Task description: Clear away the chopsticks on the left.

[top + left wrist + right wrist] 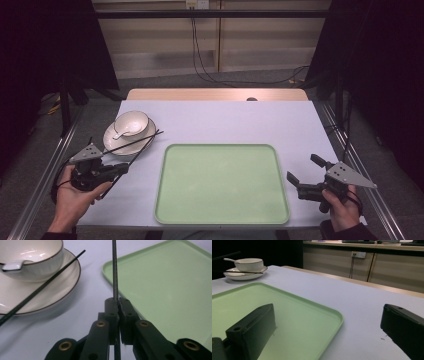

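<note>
- While the left gripper (pixel 117 302) pinches one chopstick (pixel 114 270) just off the plate (pixel 111 142), the other chopstick (pixel 42 286) lies across the plate beside the bowl (pixel 132 123).
- Step: carrying it, likely to the tray (pixel 222 220).
- Next: lower it flat, then release.
- Right gripper (pixel 303 172) waits wide, empty.

Pale green tray (pixel 222 184), black chopstick (pixel 115 272), cream bowl (pixel 132 123) with dark rim
</note>
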{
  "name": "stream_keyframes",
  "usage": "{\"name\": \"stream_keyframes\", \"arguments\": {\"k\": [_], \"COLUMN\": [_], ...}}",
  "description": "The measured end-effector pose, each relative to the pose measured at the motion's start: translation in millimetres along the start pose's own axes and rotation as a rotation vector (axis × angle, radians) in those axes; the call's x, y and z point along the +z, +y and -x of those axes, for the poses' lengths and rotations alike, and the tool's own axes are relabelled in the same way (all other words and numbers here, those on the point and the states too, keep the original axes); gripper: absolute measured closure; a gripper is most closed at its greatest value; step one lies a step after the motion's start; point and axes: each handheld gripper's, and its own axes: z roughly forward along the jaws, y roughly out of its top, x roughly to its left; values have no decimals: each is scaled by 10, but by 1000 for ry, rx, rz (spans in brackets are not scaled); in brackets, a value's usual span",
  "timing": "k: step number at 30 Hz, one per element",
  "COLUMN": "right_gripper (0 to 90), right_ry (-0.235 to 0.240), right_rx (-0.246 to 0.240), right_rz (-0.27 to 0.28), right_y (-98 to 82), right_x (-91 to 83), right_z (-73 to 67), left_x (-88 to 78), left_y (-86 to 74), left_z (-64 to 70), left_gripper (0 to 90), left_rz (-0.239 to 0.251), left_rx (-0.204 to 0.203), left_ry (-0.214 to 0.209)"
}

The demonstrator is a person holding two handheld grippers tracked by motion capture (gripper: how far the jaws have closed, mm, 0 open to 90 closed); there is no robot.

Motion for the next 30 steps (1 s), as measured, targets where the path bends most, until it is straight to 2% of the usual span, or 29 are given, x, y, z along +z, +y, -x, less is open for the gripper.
{"name": "stream_keyframes", "arguments": {"k": [2,8,13,15,18,19,20,21,23,24,28,30], "right_gripper": [0,0,0,0,0,0,0,0,0,0,0,0], "right_ry": [0,0,1,-4,-3,7,7,2,0,1,10,11], "right_rx": [3,-3,-4,-3,-5,-6,-6,-10,-13,-12,-10,-9], "right_rz": [-1,0,0,-3,-4,-5,-5,-3,-2,-2,-2,-3], "right_y": [0,0,1,1,2,1,1,1,0,1,2,2], "right_x": [0,4,5,6,6,7,7,10,13,13,8,8], "right_z": [1,1,0,-2,-3,-5,-5,-3,0,-2,-7,-5], "left_x": [13,63,92,113,118,127,127,158,187,222,384,455], "left_y": [-23,-72,-121,-153,-162,-159,-159,-144,-132,-120,-108,-123], "left_z": [52,208,377,478,524,603,603,692,735,773,793,793], "left_gripper": [863,863,863,863,863,863,863,863,863,863,863,863], "left_rz": [4,6,3,13,0,2,2,-4,-8,1,-25,-21], "left_rx": [1,-57,-67,-74,-85,-99,-99,-121,-121,-146,-187,-216], "left_ry": [12,19,29,17,21,36,36,19,28,32,67,88]}}
